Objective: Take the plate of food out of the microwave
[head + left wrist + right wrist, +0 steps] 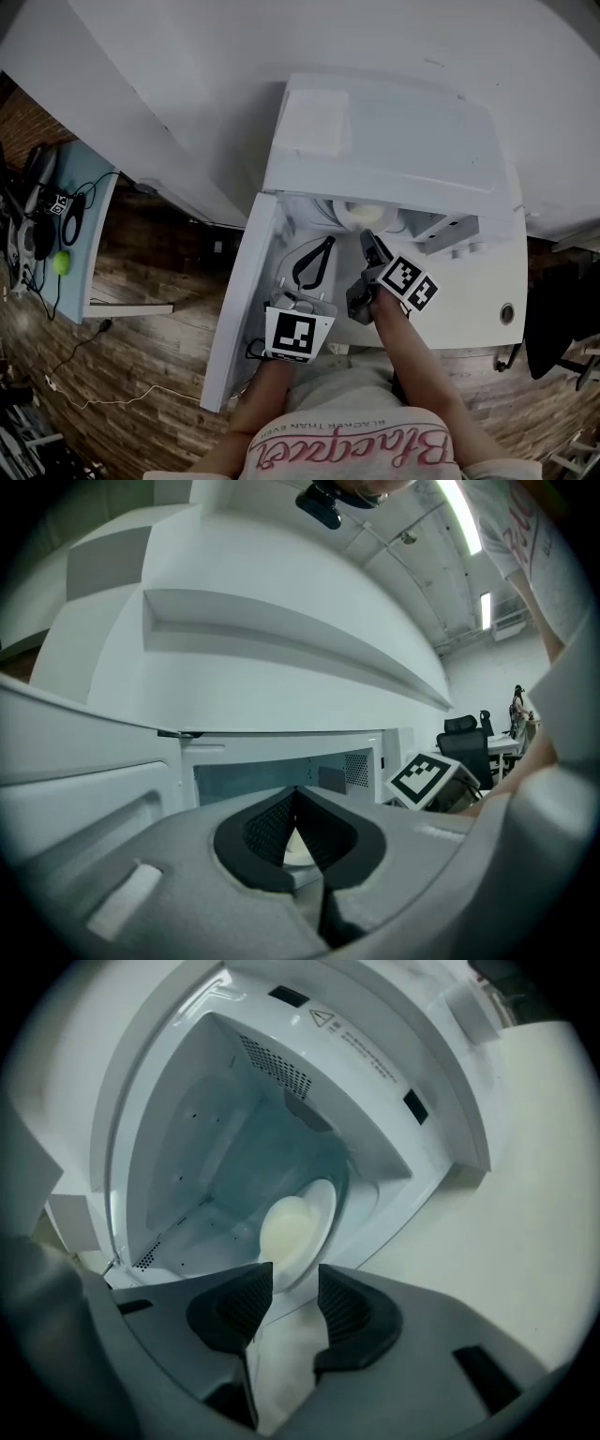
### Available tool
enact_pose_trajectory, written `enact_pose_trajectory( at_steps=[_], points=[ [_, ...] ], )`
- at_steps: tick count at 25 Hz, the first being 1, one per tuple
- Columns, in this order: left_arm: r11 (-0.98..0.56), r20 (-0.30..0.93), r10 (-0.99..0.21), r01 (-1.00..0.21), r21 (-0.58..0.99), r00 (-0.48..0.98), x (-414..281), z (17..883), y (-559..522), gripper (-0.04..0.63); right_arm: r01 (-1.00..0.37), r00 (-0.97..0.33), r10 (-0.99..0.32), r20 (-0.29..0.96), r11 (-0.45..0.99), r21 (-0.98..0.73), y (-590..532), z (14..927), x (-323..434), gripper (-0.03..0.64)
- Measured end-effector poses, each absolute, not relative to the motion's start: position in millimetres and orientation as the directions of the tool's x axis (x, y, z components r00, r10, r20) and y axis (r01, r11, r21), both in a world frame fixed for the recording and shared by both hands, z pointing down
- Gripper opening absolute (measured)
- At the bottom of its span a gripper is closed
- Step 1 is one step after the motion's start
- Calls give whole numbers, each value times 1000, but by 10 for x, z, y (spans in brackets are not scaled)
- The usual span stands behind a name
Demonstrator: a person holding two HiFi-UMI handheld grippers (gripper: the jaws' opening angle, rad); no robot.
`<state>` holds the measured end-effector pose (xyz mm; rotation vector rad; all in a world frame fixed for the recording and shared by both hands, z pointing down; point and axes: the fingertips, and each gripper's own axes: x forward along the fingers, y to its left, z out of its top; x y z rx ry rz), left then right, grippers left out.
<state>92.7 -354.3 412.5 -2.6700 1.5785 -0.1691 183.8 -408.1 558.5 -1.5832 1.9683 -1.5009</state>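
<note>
The white microwave stands on a white table with its door swung open to the left. In its cavity lies a white plate with a pale mound of food. My right gripper points down into the opening, open, with the plate's near rim just between its fingertips and no pad pressing on it. In the head view the right gripper is at the cavity mouth, in front of the plate. My left gripper is shut on nothing, level in front of the opening beside the door.
The white table runs to the right of the microwave. A blue table with cables and a green ball stands far left on a wooden floor. A black chair is at the right.
</note>
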Motion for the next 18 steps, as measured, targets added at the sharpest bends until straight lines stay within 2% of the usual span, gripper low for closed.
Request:
enact_pose_trajectory(
  at_steps=[10,18],
  points=[
    [-523,89,-852,-845,-108,516,1157,4159,-3661,5,-544,-380,-782,494,-243,-803,-4203,5662,1855,160],
    [-506,68,-863,-856,-105,501,1106,4113,-3717,5,-494,-337,-727,598,-404,-770,-4170,5857,1914,238]
  ],
)
